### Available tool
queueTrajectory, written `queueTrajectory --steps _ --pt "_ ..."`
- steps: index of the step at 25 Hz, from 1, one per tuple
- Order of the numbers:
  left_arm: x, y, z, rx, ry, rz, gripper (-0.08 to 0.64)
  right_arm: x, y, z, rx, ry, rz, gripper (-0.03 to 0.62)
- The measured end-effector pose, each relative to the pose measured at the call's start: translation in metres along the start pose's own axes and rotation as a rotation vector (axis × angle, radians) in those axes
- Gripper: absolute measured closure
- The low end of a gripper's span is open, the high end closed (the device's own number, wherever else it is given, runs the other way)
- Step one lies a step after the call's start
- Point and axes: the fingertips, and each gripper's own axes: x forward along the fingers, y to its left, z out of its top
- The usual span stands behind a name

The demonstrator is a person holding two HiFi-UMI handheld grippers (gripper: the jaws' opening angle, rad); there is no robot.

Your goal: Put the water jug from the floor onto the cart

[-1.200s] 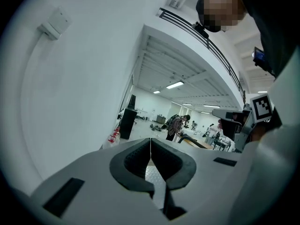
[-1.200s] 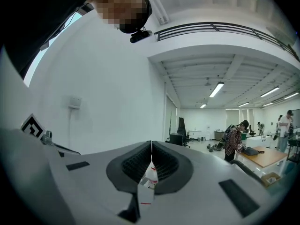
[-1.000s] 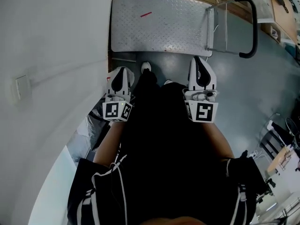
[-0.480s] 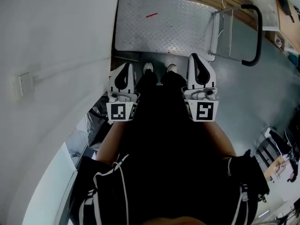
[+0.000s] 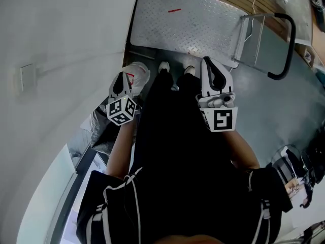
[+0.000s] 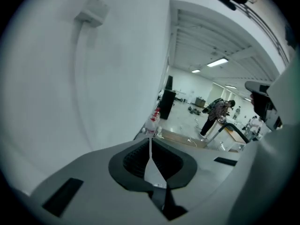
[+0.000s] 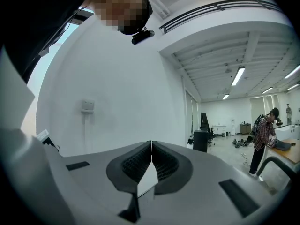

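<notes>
The cart (image 5: pixel 188 24) is a low diamond-plate platform ahead of the person's feet, with its black handle (image 5: pixel 284 44) at the right. A whitish rounded thing with a red mark (image 5: pixel 138 73), apparently the water jug, sits on the floor by the wall, just left of the shoes. My left gripper (image 5: pixel 122 79) is shut and empty, tilted down right beside it. In the left gripper view its jaws (image 6: pixel 150 146) meet in a thin line. My right gripper (image 5: pixel 208 65) is also shut and empty, held level above the right shoe, and its jaws (image 7: pixel 151 149) are pressed together.
A white curved wall (image 5: pixel 61 44) with a socket box (image 5: pixel 28 78) runs along the left. Crumpled plastic bags (image 5: pixel 96 131) lie at its foot. A small bottle (image 6: pixel 152 121) stands beyond the cart. A person (image 7: pixel 262 135) stands far off in the hall.
The left gripper dropped and swung left toward the wall, tipping downward next to the whitish jug, which has come into sight. The right gripper shifted slightly. Both stayed shut.
</notes>
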Motion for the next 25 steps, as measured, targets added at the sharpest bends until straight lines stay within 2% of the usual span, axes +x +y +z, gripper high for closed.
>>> queueTrajectory --steps 4,8,12,15,17,22,25 --pt "0.006 0.051 -0.048 -0.139 0.107 0.055 0.534 0.011 0.018 -0.008 -0.003 0.042 0.034 0.574" --pt "0.021 0.076 -0.096 -0.211 0.211 0.049 0.462 0.025 0.039 -0.006 -0.044 0.057 0.074 0.574" --pt "0.037 0.096 -0.142 -0.224 0.291 0.056 0.439 0.038 0.063 0.003 -0.101 0.025 0.110 0.574" --pt "0.051 0.112 -0.168 -0.187 0.325 0.087 0.439 0.043 0.072 0.001 -0.156 0.054 0.144 0.574" --pt "0.062 0.119 -0.186 -0.204 0.354 0.102 0.435 0.049 0.075 -0.004 -0.187 0.091 0.177 0.574" --pt "0.082 0.140 -0.233 -0.404 0.427 0.112 0.411 0.063 0.083 -0.010 -0.210 0.132 0.208 0.574" --pt "0.089 0.155 -0.254 -0.452 0.450 0.139 0.409 0.066 0.085 -0.025 -0.220 0.154 0.215 0.574"
